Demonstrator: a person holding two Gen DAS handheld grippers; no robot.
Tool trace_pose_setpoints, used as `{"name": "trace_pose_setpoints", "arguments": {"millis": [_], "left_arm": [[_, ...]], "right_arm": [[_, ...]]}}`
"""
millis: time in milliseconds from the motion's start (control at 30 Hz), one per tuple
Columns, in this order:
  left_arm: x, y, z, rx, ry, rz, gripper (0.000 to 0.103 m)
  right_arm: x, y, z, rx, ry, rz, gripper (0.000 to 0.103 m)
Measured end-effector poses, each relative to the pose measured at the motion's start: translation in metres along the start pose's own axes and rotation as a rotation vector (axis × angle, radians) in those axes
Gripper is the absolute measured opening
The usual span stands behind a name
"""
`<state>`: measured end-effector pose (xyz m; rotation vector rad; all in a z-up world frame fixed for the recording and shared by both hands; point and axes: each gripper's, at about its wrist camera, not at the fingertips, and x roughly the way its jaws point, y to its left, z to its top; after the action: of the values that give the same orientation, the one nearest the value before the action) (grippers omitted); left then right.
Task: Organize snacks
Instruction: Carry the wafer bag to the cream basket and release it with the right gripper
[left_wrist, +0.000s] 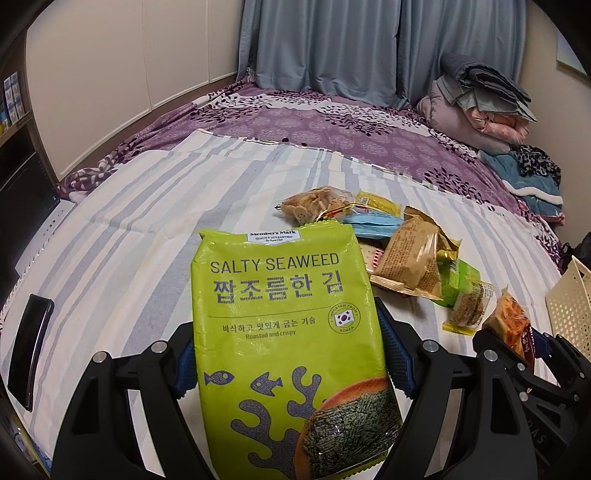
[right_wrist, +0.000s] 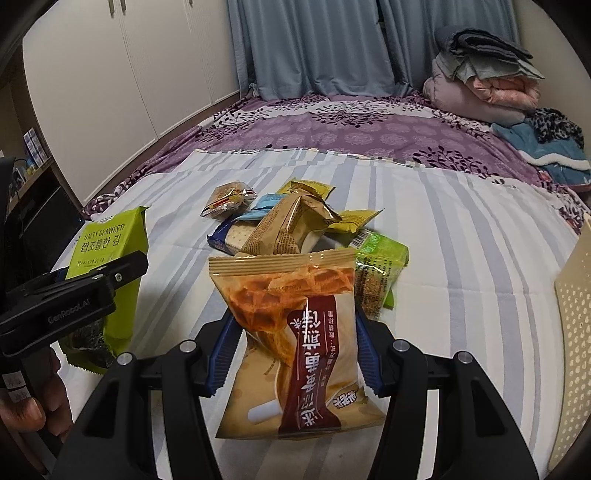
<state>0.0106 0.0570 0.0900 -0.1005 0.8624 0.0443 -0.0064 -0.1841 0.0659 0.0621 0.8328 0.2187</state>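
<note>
**Two Snacks Picked Up, a Pile Still Waiting**

The person is holding a claw in each hand over the bed (left_wrist: 155, 206), which is covered with a striped sheet. The left claw (left_wrist: 288, 365) is clenching a big green seaweed bag (left_wrist: 284, 317), with its blue pads pressing on both sides of the bag. The bag is standing up between the fingers, off the sheet.

The right claw (right_wrist: 293, 358) is grasping a tan snack bag (right_wrist: 299, 354) with orange, crispy-looking pieces showing through its clear top. This bag is also being held above the sheet, squeezed from both sides.

Out in the middle of the bed, a small pile of snacks (right_wrist: 288, 221) is still lying in a heap. There is a clear pack of little round crackers (left_wrist: 314, 203), a yellow packet, a blue one, a brown wrapped one and a green one, all touching or lying over each other.

A cream basket (right_wrist: 572, 306) with lots of little holes is sitting at the right edge of the bed. I cannot see inside it, so I cannot tell if any snacks are in there yet.

It looks like the sorting is only getting going. Two bags are in the claws, and most of the snacks are still waiting in the pile.
</note>
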Motion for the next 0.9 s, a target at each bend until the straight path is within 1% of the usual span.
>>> {"name": "trace_pose_setpoints", "arguments": {"millis": [200,467,700,900], "left_arm": [[-0.007,-0.015,0.0,0.028,-0.01,-0.007,0.081],[-0.015,-0.039,-0.001,0.069,-0.016,-0.037,0.081],[-0.022,-0.064,-0.002,0.117,-0.024,-0.067,0.081],[-0.028,-0.086,-0.002,0.149,-0.027,-0.096,0.081]], "right_arm": [[-0.015,-0.022,0.0,0.046,-0.033,-0.014,0.057],[-0.048,-0.064,-0.001,0.135,-0.102,-0.05,0.056],[-0.086,-0.112,-0.005,0.234,-0.18,-0.11,0.057],[-0.119,-0.155,-0.015,0.318,-0.247,-0.172,0.057]]}}
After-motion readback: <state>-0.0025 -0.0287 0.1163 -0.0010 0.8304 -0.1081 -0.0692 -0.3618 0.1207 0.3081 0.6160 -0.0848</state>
